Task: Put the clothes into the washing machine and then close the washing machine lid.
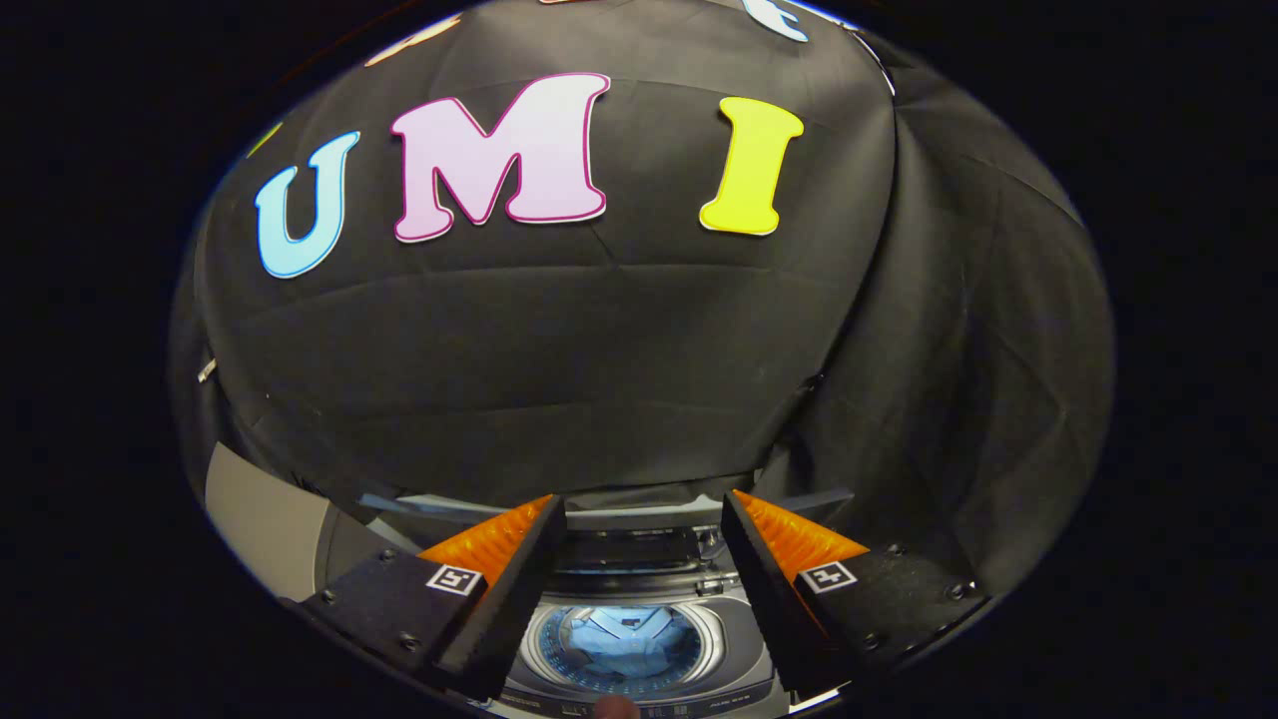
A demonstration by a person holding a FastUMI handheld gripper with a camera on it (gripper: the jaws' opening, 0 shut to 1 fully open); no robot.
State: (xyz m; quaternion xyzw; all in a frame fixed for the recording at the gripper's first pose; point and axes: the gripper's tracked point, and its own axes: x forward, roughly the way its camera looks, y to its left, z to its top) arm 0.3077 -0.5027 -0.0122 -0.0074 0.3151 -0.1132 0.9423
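Below and between my fingers stands the washing machine, top-loading, with its lid raised at the back edge. Its round drum is open, and light blue clothes lie inside it. My gripper hovers above the machine, open, with nothing between its fingers. The two fingertips point toward the raised lid and the black cloth wall behind it.
A black cloth wall hangs close behind the machine and folds around on the right. A pale grey panel stands beside the machine, beyond the left finger. A small rounded tip, maybe a fingertip, shows at the machine's front edge.
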